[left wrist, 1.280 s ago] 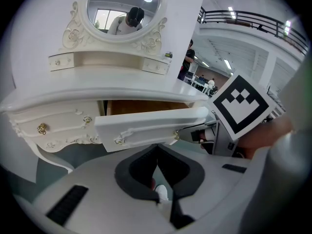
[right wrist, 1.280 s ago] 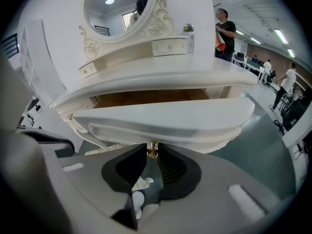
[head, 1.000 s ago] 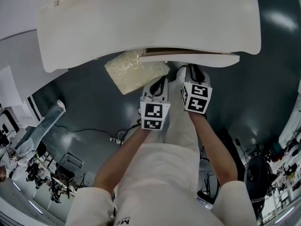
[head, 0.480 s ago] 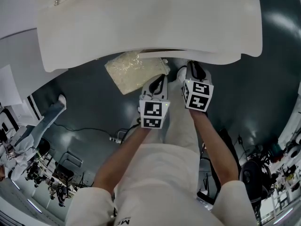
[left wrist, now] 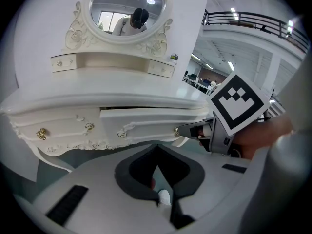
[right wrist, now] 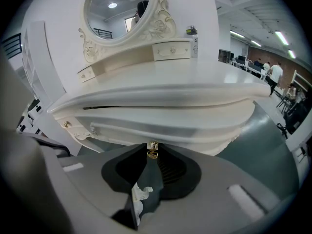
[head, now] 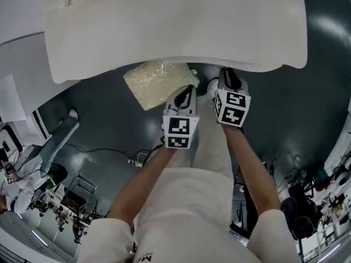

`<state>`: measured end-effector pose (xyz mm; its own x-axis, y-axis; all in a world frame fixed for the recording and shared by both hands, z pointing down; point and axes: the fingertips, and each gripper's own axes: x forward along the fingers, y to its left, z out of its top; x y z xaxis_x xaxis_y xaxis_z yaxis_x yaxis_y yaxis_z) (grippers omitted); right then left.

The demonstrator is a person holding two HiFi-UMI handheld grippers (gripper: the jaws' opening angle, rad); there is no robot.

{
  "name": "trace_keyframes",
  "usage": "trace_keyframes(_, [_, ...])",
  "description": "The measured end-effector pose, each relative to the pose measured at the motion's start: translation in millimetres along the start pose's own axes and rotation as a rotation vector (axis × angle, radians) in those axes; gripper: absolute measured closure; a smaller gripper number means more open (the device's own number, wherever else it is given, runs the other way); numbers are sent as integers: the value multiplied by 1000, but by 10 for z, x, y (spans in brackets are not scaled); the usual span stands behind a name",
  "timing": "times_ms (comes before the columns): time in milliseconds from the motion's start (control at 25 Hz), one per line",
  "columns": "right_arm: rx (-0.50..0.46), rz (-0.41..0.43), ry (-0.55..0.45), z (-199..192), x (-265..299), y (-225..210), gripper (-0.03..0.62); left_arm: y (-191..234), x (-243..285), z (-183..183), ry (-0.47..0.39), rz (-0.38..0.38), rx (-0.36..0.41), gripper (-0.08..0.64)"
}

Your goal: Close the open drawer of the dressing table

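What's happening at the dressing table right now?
A person works two handheld grippers at a white dressing table. The right gripper is clamped on the gold knob of the drawer, which is almost shut, with a thin dark gap above its front. The left gripper hangs beside it, jaws together, empty.

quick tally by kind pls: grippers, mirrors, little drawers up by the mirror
grippers: 2
mirror: 1
little drawers: 2
total: 5
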<state>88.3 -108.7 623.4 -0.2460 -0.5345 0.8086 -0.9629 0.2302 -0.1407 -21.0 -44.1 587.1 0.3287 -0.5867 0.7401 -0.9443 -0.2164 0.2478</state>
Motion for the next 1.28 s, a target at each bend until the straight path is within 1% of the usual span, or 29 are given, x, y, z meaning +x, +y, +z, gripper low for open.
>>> trace_keyframes(480, [-6,-1,-25,132,88,-4,522,79,27,45,-9,18,-11,551])
trace_keyframes(1280, [8,-14,-40,228,144,-20,522,102,60,112,-19,15,-11,551])
